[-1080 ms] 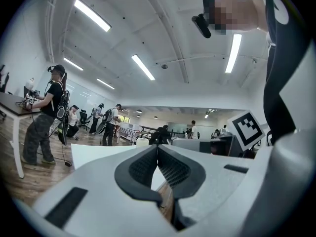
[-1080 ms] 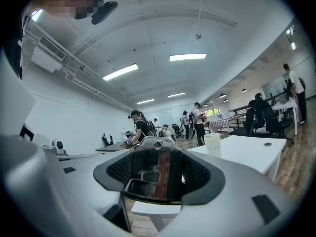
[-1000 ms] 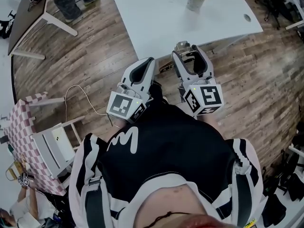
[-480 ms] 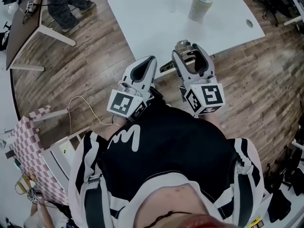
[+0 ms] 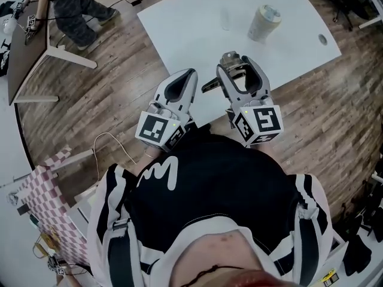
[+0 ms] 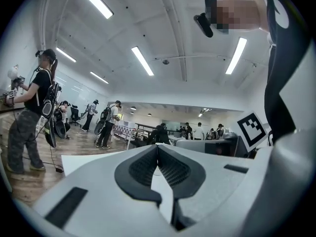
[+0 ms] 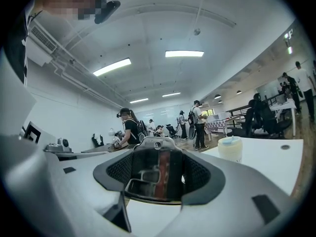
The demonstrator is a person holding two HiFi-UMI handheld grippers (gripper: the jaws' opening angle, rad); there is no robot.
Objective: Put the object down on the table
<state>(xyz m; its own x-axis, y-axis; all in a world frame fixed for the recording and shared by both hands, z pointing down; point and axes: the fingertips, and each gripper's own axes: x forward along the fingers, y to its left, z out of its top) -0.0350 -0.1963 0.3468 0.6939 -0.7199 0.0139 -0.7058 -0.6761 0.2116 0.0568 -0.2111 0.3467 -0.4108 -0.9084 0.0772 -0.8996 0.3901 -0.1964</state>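
Nearer the person than the cup, over the white counter edge, the right tongs squeeze a dark shiny metal object. It looks hard, smooth, maybe slippery; hold its flat sides. The left tongs are closed with nothing in them.

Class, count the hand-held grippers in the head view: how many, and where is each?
2. The left hand-held gripper, jaws together, reaches the white table's near edge; the right hand-held gripper, beside it, is shut on a metal object.
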